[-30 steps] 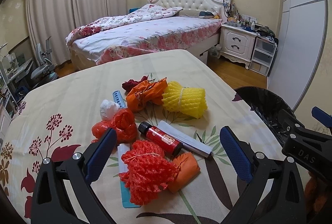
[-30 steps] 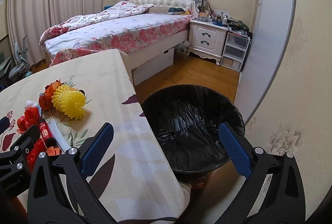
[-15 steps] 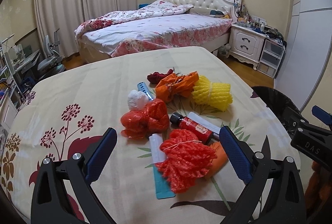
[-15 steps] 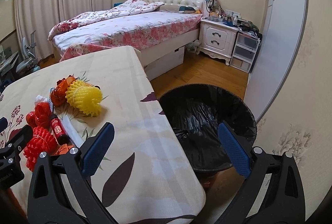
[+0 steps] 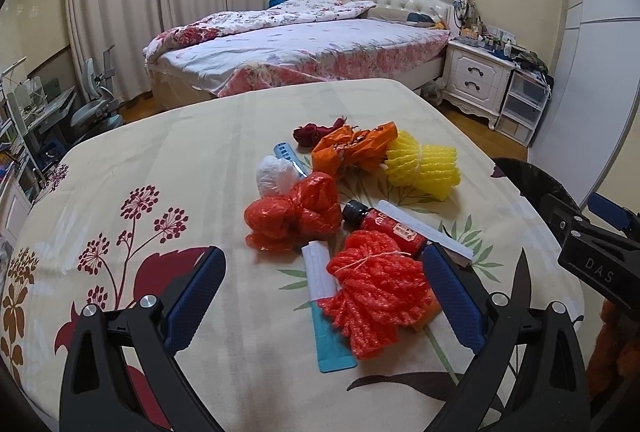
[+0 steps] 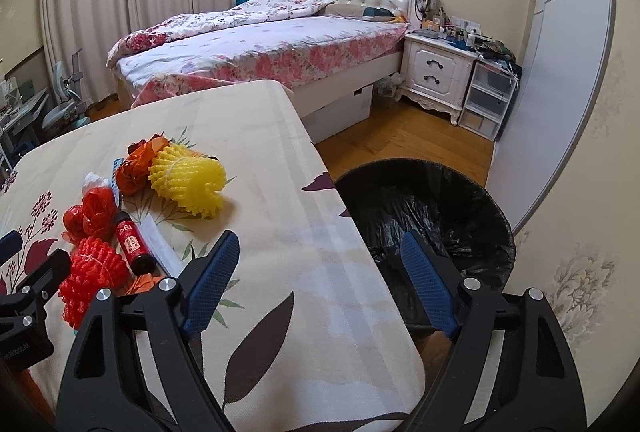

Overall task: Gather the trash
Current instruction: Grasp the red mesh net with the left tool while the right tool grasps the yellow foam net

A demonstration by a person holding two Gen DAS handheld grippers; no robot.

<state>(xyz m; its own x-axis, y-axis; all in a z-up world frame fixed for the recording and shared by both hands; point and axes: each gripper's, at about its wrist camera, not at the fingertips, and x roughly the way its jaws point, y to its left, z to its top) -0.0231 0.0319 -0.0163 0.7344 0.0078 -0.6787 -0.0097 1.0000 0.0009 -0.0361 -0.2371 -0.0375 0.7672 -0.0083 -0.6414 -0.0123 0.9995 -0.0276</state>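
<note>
1. Left tongs (image 5: 322, 296) stood wide over the table (image 5: 180, 167), nothing gripped; blue ribbed pads (image 5: 196, 292), black frame.
2. Right tongs (image 6: 316, 284) were closing w/ nothing between them, hanging over the table edge near the bin (image 6: 436, 207).
3. Trash lay in a loose heap on the floral cloth, mid-table, just ahead of the left tongs.
4. Red foam net (image 5: 376, 292): ribbed mesh, bunched & tied w/ string, nearest the left tongs.
5. Red bottle (image 5: 384, 228): small cylinder, black cap, lying flat beside a white flat packet (image 5: 424, 232).
6. Red plastic bag (image 5: 296, 211): crinkly, knotted into lumps; touching a white crumpled wad (image 5: 272, 171).
7. Yellow foam net (image 5: 424, 167): ribbed, tied in the middle, next to an orange crumpled bag (image 5: 352, 147).
8. Bin: round, lined w/ glossy black plastic, on the wood floor beside the table.
</note>
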